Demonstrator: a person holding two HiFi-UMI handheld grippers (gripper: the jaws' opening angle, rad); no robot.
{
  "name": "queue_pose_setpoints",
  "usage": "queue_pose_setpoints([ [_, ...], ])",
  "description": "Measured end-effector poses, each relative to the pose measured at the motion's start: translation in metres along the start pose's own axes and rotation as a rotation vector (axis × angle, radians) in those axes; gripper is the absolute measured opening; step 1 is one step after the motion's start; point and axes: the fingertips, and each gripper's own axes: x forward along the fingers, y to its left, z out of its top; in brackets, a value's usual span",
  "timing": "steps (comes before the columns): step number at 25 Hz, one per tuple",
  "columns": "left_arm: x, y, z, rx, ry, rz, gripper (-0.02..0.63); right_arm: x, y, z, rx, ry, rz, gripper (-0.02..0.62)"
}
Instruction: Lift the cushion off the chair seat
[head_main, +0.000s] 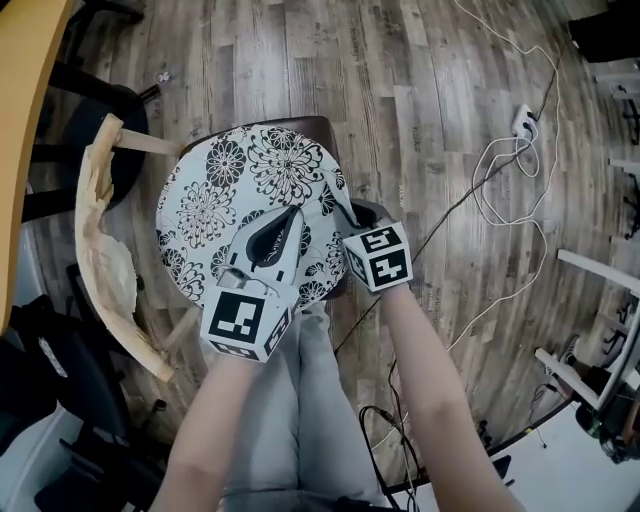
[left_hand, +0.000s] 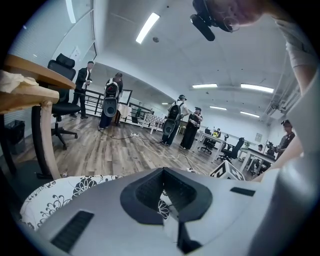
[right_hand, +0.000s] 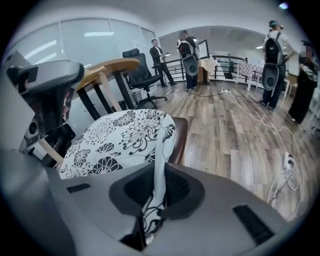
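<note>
The left gripper (left_hand: 165, 198), in from six o'clock, nips a bit of the cushion (head_main: 225, 180), and the right gripper (right_hand: 152, 200) pinches a raised fold at its four o'clock rim, but the cushion lies on the seat (right_hand: 179, 136), so I reckon the lift itself remains.

Hand-held gripper: the left hand-held gripper (left_hand: 169, 212) filled the lower frame, its grey jaws drawn together on a thin fold of floral cloth.
Cushion: the black-and-white flowered cushion (left_hand: 55, 197) lay at lower left, running under the jaws.
Left edge: a pale wooden leg (left_hand: 47, 142) stood near an office chair (left_hand: 62, 97).
Background: people (left_hand: 111, 100) stood on the wood floor (left_hand: 115, 150) under strip lights (left_hand: 147, 27).
</note>
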Motion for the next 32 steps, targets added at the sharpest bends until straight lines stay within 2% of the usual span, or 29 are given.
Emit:
queue_pose_setpoints([
  [5, -0.008, -0.006, 0.015, 0.008, -0.02, 0.014, 0.002, -0.026, 0.009, 0.015, -0.042, -0.047, 0.005, 0.043],
  [12, -0.033, -0.012, 0.04, 0.017, -0.045, 0.049, 0.002, -0.065, 0.033, 0.035, -0.021, -0.11, 0.025, 0.043],
  [20, -0.061, -0.022, 0.066, 0.026, -0.066, 0.07, 0.002, -0.104, 0.052, 0.063, -0.04, -0.176, 0.01, 0.041],
  [32, -0.1, -0.039, 0.108, 0.069, -0.092, 0.059, 0.002, -0.157, 0.084, 0.108, -0.086, -0.263, 0.004, 0.041],
])
